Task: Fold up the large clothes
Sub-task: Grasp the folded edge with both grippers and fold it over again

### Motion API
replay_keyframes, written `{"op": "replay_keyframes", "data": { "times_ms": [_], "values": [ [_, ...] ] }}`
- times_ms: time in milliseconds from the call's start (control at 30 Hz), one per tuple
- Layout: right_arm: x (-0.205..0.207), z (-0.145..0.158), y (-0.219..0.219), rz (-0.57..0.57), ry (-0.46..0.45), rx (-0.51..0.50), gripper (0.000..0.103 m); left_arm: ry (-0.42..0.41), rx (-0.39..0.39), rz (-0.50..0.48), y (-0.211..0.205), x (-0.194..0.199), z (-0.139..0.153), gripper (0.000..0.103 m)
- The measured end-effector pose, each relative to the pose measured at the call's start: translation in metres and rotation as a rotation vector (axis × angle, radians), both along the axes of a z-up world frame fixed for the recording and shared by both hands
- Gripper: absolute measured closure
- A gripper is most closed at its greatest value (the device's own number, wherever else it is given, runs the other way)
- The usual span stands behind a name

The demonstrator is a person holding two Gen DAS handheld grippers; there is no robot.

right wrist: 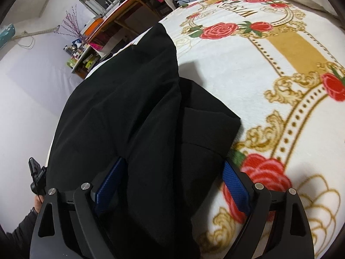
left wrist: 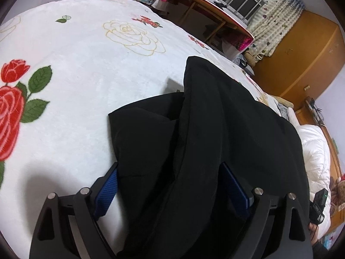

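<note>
Folded black fabric garment (left wrist: 215, 129) heaped on rose-patterned white blanket (left wrist: 86, 86), lying loose between wide-spread jaws of left gripper (left wrist: 170, 185) and right gripper (right wrist: 172, 179), nothing clamped; likely to slump unfolded, snagged on withdrawal.

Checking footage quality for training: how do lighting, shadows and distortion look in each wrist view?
Left wrist: strong fisheye bending, dark vignette corners, soft gripper shadow on the blanket; black garment shows almost no fold detail. Right wrist: same barrel warp, rose print slightly soft near the right gripper, no glare.
</note>
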State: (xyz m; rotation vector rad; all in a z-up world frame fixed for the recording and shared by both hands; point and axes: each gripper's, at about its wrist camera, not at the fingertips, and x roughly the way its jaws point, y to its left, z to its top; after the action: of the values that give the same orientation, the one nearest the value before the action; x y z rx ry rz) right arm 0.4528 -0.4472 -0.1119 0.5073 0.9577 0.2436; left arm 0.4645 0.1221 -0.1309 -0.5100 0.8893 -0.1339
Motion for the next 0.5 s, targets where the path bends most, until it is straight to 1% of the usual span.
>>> {"op": "replay_keyframes", "data": {
  "times_ms": [100, 167, 200, 233, 267, 300, 333, 400, 467, 500],
  "values": [
    [0.004, -0.004, 0.002, 0.006, 0.006, 0.015, 0.014, 0.0, -0.003, 0.028, -0.002, 0.0, -0.001, 0.011],
    [0.006, -0.006, 0.003, 0.01, 0.007, 0.023, 0.016, -0.005, 0.006, 0.039, -0.004, -0.001, -0.001, 0.013],
    [0.006, -0.005, 0.004, 0.013, 0.003, 0.026, 0.021, -0.007, 0.013, 0.042, -0.005, -0.002, -0.001, 0.014],
    [0.007, -0.004, 0.006, 0.018, -0.001, 0.025, 0.027, -0.009, 0.019, 0.043, -0.007, -0.002, 0.0, 0.018],
    [0.007, -0.003, 0.008, 0.023, -0.004, 0.022, 0.03, -0.01, 0.026, 0.042, -0.008, -0.002, 0.001, 0.022],
    [0.008, -0.001, 0.011, 0.031, -0.01, 0.021, 0.038, -0.011, 0.033, 0.043, -0.009, -0.003, 0.001, 0.024],
    [0.011, 0.002, 0.015, 0.035, -0.012, 0.018, 0.044, -0.011, 0.041, 0.044, -0.012, -0.003, 0.003, 0.028],
    [0.013, 0.004, 0.018, 0.049, -0.012, 0.011, 0.05, -0.01, 0.061, 0.05, -0.015, -0.004, 0.004, 0.034],
    [0.015, 0.005, 0.019, 0.057, -0.006, 0.014, 0.055, -0.008, 0.074, 0.052, -0.019, -0.004, 0.006, 0.044],
    [0.016, 0.005, 0.019, 0.058, -0.003, 0.02, 0.058, -0.007, 0.08, 0.054, -0.021, -0.004, 0.008, 0.047]
  ]
}}
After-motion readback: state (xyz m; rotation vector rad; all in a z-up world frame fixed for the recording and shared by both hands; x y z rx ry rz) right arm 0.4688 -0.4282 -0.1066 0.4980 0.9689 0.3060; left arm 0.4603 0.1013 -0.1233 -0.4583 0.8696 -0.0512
